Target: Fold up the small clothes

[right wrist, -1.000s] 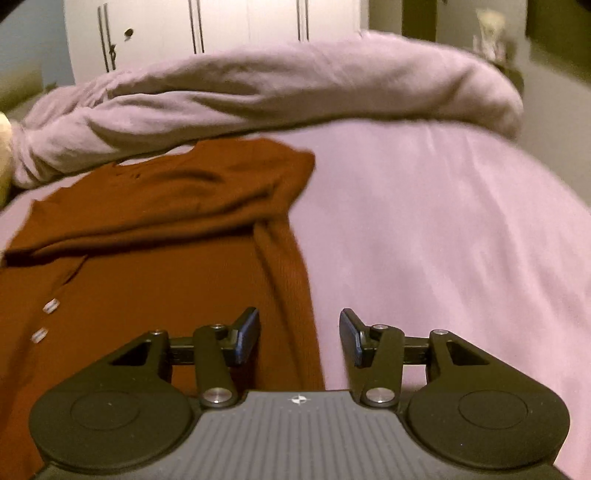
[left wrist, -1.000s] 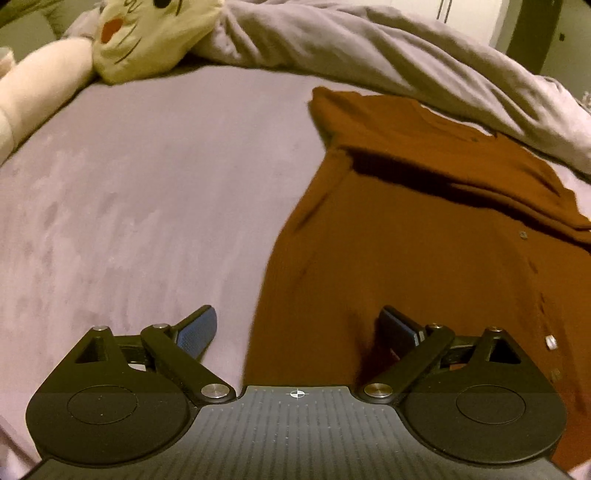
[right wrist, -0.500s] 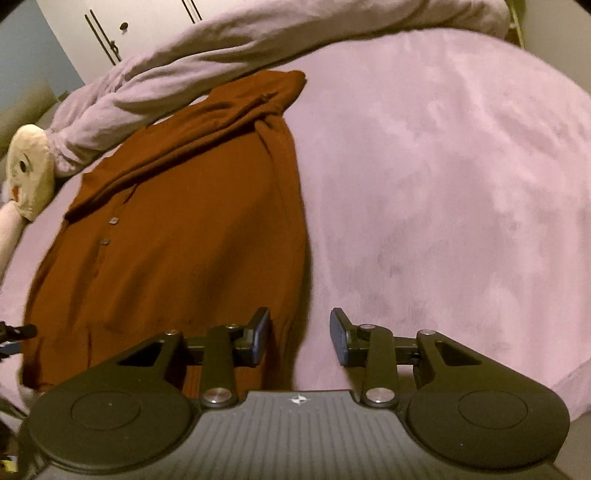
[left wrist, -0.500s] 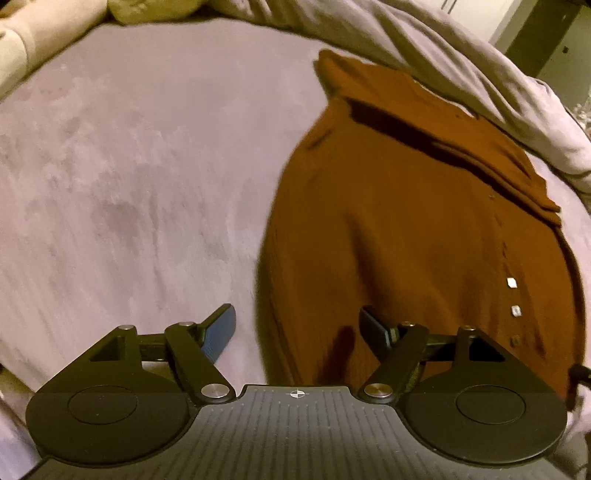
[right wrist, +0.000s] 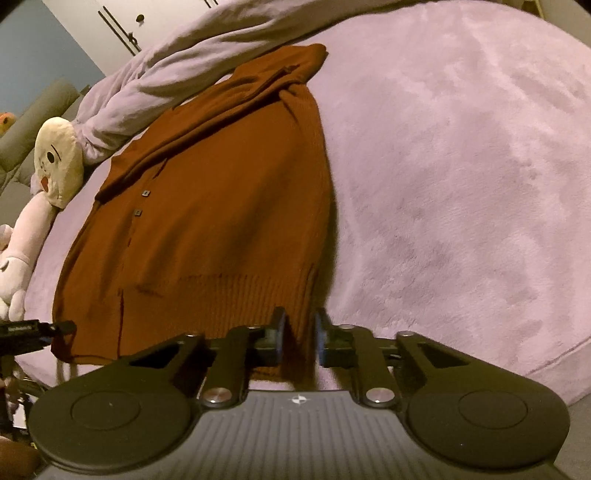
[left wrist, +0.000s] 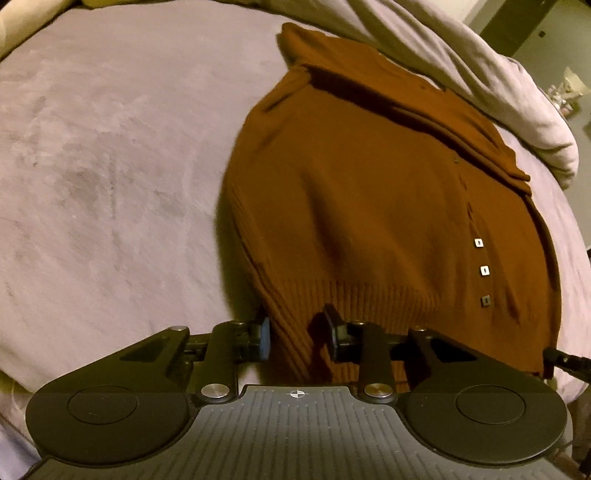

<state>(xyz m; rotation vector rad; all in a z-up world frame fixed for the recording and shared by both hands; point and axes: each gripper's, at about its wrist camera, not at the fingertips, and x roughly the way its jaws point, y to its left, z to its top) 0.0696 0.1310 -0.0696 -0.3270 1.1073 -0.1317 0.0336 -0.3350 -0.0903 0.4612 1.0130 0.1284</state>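
Rust-brown buttoned cardigan, ribbed hem, flat on the lilac bed. Left gripper and right gripper, jaws just closing, pinch hem corners. Right view alone shows a plush toy.

Lilac bedspread; bunched duvet along the bed's far edge, plush toy at its far-left corner, wardrobe behind.

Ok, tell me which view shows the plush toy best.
The right wrist view: the plush toy lies at the left, its face and pale limbs visible beside the brown cardigan. The left wrist view catches only a pale sliver at its top left corner.
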